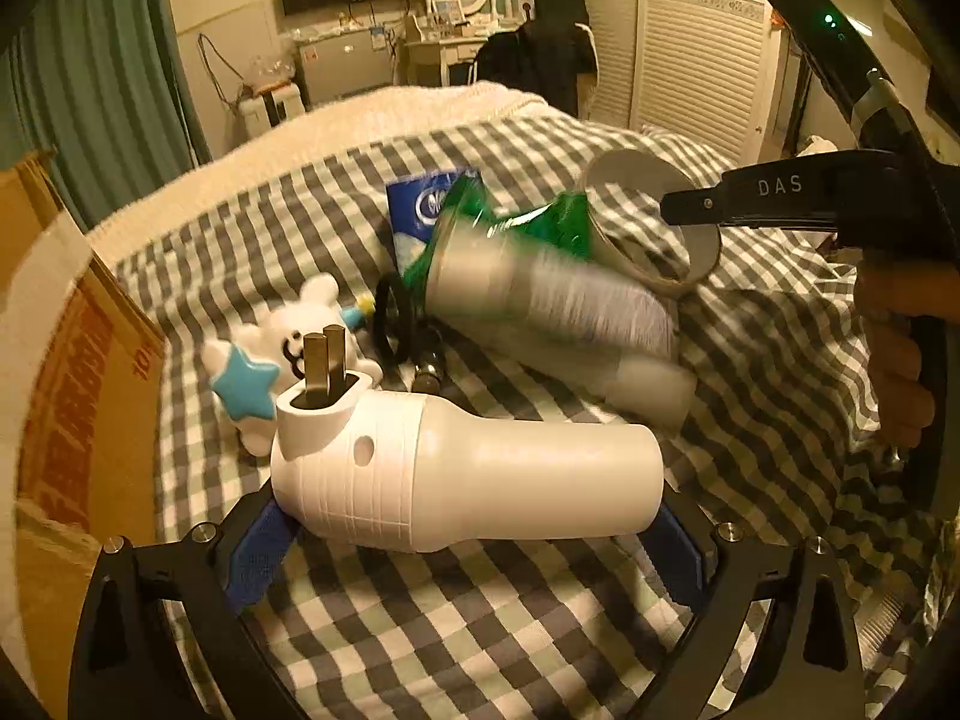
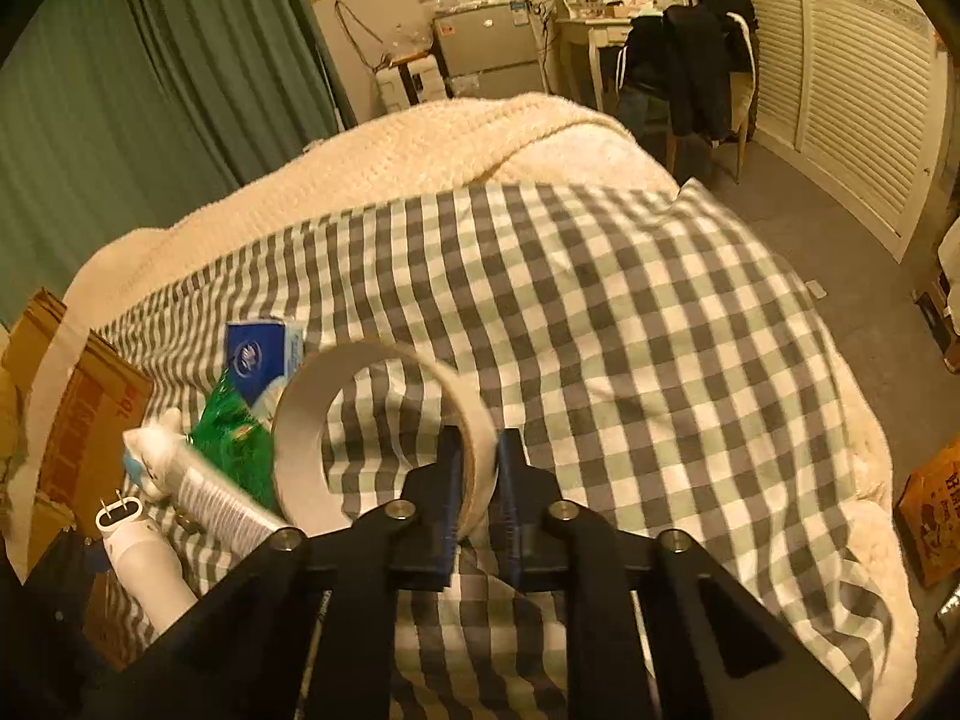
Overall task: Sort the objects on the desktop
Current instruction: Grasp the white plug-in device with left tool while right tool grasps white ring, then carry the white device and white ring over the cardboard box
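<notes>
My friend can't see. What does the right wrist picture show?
The right tongs pinch the wall of a big white tape ring above a grey-and-white checked bedspread. At left lie a white plug-in gadget, a green wrapper and a cardboard box.

**Plastic, cloth and card**

The plug (image 1: 462,474) is smooth white plastic with a faint sheen, scored by fine grooves, its prongs dull metal. The checked sheet (image 2: 630,330) is matt woven cloth; the blanket (image 2: 450,144) looks nubbly. The tape roll (image 2: 300,450) has a matt card core. The green wrapper (image 1: 528,228) is glossy film. The box (image 1: 78,420) is rough cardboard.
</notes>
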Tool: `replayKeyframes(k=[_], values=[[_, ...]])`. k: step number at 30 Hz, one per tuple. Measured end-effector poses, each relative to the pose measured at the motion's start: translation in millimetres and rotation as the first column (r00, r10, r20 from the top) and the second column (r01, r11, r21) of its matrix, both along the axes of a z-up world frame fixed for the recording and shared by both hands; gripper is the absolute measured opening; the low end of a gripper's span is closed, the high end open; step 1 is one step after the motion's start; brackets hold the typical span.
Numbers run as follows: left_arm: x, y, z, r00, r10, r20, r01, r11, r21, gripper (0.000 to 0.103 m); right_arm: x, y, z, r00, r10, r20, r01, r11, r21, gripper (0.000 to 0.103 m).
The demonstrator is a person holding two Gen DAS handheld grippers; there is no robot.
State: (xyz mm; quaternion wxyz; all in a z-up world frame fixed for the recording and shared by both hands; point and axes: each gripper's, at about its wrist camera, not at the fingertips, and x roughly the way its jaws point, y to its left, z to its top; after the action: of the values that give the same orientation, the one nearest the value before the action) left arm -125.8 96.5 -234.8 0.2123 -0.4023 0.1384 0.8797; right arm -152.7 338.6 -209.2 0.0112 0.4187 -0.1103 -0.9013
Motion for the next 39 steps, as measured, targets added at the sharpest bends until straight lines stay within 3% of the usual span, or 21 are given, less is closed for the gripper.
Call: replayKeyframes(k=[10, 21, 39], values=[[19.7, -3.5, 35.8, 0.998, -0.004, -0.067, 0.008, 0.998, 0.061, 0.101, 20.5, 7.6, 28.5, 0.995, -0.077, -0.059, 0.075, 0.997, -0.028, 0.005], [48.9, -8.4, 93.9, 0.982, 0.025, -0.187, -0.001, 0.992, 0.125, 0.101, 66.0, 14.3, 83.3, 0.973, -0.141, -0.184, 0.131, 0.989, -0.067, 0.005], [100.6, -56.3, 181.2, 0.934, 0.137, -0.329, -0.070, 0.976, 0.208, 0.101, 138.0, -23.7, 148.9, 0.940, -0.106, -0.324, 0.097, 0.994, -0.045, 0.005]])
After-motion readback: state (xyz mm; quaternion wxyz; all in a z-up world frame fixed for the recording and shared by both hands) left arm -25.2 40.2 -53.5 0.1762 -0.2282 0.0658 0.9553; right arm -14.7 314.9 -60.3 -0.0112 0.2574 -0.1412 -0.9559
